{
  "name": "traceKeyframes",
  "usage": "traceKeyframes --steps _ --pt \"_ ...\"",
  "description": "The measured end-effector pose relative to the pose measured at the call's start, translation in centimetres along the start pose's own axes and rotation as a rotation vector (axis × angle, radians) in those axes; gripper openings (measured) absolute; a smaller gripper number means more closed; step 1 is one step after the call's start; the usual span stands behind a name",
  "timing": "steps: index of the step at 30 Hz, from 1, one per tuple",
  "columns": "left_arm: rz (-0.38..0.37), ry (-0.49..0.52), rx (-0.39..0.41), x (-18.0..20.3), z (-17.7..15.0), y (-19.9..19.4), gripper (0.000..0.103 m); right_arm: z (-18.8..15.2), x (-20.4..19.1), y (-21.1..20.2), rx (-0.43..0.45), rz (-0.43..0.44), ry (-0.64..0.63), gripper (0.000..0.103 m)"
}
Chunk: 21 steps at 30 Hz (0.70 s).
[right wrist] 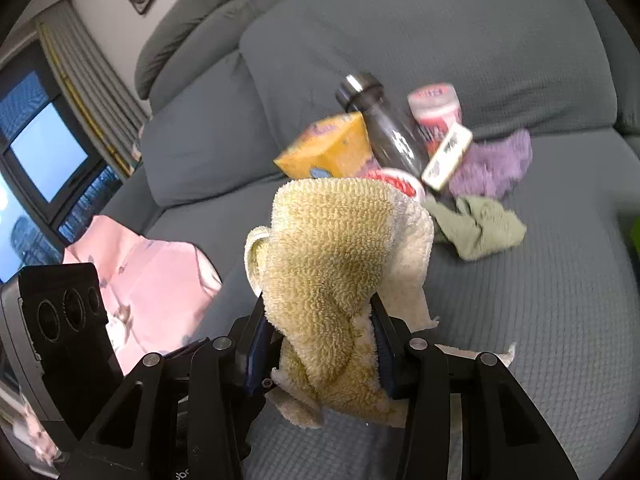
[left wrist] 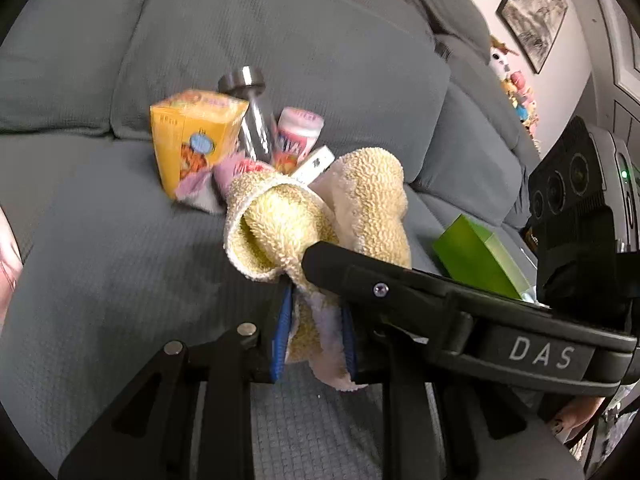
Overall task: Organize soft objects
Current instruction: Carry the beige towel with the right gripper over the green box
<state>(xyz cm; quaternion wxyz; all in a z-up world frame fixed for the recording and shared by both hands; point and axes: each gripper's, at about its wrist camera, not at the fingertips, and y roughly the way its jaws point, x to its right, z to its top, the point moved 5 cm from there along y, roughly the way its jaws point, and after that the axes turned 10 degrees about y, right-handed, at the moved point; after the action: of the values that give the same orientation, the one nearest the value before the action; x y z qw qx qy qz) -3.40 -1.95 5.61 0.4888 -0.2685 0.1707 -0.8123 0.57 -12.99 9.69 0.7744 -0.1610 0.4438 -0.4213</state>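
Both the left gripper (left wrist: 316, 336) and right gripper (right wrist: 320, 352) have jaws pinching the yellow towel (left wrist: 320, 216) above the sofa (left wrist: 120, 260), so an uneven pull could probably yank it loose.

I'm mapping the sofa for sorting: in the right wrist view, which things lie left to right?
Pink cloth → yellow box → dark bottle → white flat box → purple cloth; the yellow towel hangs in front.

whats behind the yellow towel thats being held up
Behind the yellow towel sits a pile on the grey sofa: orange box, dark bottle, pink-lidded jar, purple cloth, green cloth. The towel hides the pile's front.
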Motion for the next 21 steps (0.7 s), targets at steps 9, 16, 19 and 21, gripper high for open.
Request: traceKeyframes --steps 9,16,19,21 --pt "-0.005 0.029 0.061 0.8 1.1 -1.0 0.019 0.8 -0.9 -2.0 0.07 0.01 -0.047 0.048" --pt "-0.016 0.085 0.093 3.3 3.0 -0.8 0.019 2.2 -0.2 -5.0 0.134 0.005 -0.061 0.047" --pt "-0.036 0.103 0.105 5.0 3.8 -0.2 0.019 2.8 0.7 -6.7 0.168 -0.014 -0.05 0.048" --pt "-0.04 0.133 0.117 6.3 4.4 0.3 0.019 3.2 1.3 -7.7 0.186 -0.035 -0.051 0.048"
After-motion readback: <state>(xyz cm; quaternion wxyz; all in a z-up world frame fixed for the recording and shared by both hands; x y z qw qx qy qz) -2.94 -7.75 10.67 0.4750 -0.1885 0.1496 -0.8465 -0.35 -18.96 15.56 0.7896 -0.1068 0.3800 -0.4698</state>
